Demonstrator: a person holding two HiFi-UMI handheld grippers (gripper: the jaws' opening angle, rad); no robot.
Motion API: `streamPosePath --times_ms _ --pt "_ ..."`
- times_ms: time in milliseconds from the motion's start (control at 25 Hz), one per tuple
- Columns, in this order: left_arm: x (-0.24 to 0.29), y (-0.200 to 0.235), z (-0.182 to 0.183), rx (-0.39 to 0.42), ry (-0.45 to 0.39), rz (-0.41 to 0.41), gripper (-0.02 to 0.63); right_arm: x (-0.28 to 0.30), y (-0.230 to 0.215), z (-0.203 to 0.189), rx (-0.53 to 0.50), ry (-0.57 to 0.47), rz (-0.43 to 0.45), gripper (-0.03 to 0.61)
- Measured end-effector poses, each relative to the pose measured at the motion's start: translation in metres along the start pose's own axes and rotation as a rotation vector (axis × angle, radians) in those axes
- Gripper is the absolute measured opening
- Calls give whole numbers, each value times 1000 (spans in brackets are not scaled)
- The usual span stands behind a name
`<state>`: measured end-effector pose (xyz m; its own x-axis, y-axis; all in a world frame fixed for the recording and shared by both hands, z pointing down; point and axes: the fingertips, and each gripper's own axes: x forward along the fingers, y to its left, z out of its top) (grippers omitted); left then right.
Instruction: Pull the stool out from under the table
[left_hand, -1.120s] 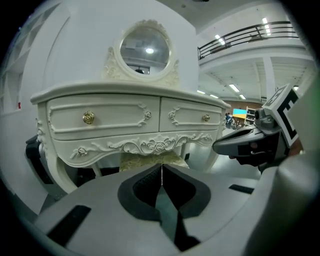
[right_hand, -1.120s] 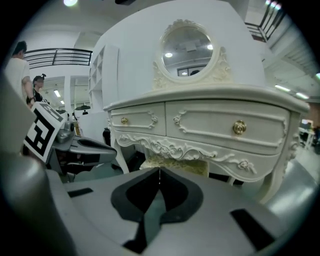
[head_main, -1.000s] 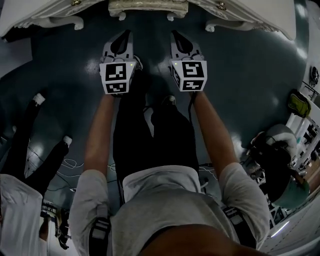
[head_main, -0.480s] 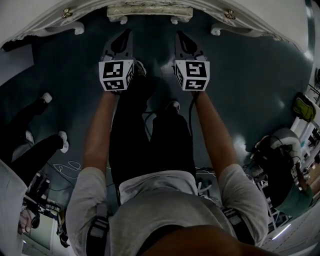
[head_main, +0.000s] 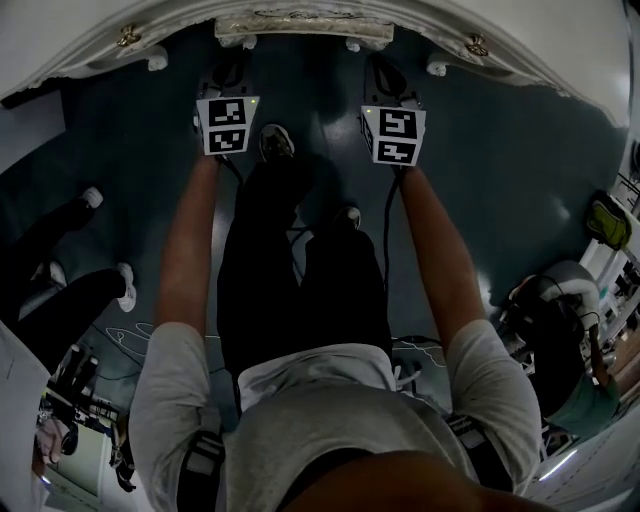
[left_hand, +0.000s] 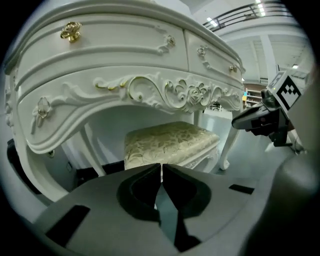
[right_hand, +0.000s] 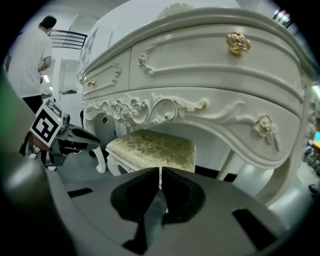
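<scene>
The stool (head_main: 300, 25) with its cream patterned cushion (left_hand: 167, 142) stands tucked under the white carved table (head_main: 90, 40), between the table's legs. My left gripper (head_main: 222, 78) is shut and empty, low in front of the stool's left side and apart from it. My right gripper (head_main: 386, 75) is also shut and empty, in front of the stool's right side. In the right gripper view the cushion (right_hand: 155, 147) lies just beyond the closed jaws (right_hand: 160, 177), and the table's drawer front (right_hand: 200, 65) arches above. Neither gripper touches the stool.
My feet (head_main: 275, 140) stand on the dark floor between the grippers. A bystander's legs (head_main: 60, 260) are at the left, with cables (head_main: 130, 330) on the floor. Another person (head_main: 560, 320) and equipment crowd the right. The table's curved legs (left_hand: 227, 150) flank the stool.
Both grippers have moved forward and down toward the table's front and now point at the stool. The bystander's legs at the left have shifted.
</scene>
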<state>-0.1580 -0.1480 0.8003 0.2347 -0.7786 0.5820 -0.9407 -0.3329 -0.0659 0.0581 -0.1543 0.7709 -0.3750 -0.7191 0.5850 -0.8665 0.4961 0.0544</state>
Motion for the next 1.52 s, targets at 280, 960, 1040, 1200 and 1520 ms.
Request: streamPosePath --times_ms 280,960,1040,1200,1520 --pt "29 32 -27 -37 66 18 231 31 -19 -17 -30 40 7 253" --pt "86 44 -85 -72 279 -112 249 97 -45 -65 108 206 60 350" --pt "86 49 -77 -107 244 -70 250 98 -46 -66 83 215 49 350" --pt "79 65 -63 -62 192 35 245 99 -45 -69 75 228 37 350" --pt "75 52 -63 -50 226 -19 241 94 -43 -68 127 225 66 356"
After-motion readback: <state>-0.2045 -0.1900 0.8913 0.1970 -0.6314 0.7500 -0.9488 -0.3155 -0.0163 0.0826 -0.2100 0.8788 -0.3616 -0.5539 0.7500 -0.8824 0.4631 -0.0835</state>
